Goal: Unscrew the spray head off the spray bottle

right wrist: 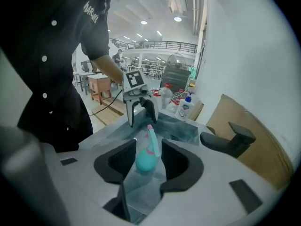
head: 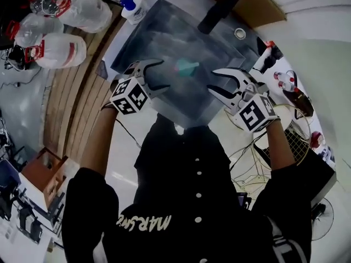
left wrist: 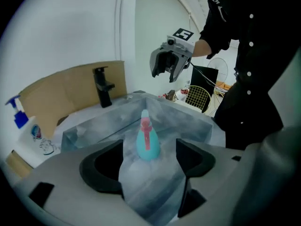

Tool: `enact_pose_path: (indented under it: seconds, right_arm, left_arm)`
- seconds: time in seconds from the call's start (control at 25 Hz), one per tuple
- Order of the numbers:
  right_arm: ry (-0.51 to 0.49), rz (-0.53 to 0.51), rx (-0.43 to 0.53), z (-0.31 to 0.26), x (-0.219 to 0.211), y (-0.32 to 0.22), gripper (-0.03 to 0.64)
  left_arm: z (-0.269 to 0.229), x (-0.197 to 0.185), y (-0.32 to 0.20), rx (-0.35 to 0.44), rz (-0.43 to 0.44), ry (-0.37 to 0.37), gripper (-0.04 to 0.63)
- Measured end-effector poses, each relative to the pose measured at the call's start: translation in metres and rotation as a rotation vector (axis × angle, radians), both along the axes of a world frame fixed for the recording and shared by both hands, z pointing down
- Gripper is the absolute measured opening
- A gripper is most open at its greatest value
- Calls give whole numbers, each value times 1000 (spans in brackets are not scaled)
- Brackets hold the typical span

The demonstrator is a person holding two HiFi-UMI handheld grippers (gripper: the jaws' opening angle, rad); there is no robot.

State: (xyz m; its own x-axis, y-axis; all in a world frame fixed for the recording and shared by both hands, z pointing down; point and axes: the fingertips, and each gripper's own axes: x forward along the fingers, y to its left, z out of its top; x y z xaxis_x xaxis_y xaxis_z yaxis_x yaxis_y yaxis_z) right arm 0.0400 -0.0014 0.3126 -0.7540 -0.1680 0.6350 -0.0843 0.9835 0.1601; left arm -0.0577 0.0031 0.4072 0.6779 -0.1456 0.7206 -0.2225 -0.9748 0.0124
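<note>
White lettering [head: 143, 222], partly legible "MARS…", upside down on black shirt [head: 181, 174], below sink [head: 164, 48]; nothing else readable.

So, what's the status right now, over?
Both open: left gripper, right gripper, at the sink. Spray bottle inside, untouched, spray head on. Nothing in the way.

The sink [head: 159, 34] lies open around the spray bottle [head: 187, 66]; a faucet [head: 218, 11] stands at its rim.

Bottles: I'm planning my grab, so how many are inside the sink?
1. The teal spray bottle is mid-basin in the sink. The blue-capped bottle stands outside, by its far corner. None appears hidden.
</note>
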Motion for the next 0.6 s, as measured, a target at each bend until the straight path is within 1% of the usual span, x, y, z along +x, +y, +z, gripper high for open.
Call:
enact_pose_path:
  seconds: [0.12,0.2,0.4,0.6]
  right_arm:
    - [17,-47,-23,23,-11,-4,199]
    - [29,-71,-38,37,-18,-6,209]
    - [26,-92,-65,60,-32,-17,210]
    - [9,-107,-97,78,-46,-22,211]
  left_arm:
    - [33,7,-6,-57,102,-56,387]
    - [53,13,-6,-96,158,-66,392]
    - [93,29,-10,-138,255,-64,396]
    - [121,40,-12,-166,292,-12,396]
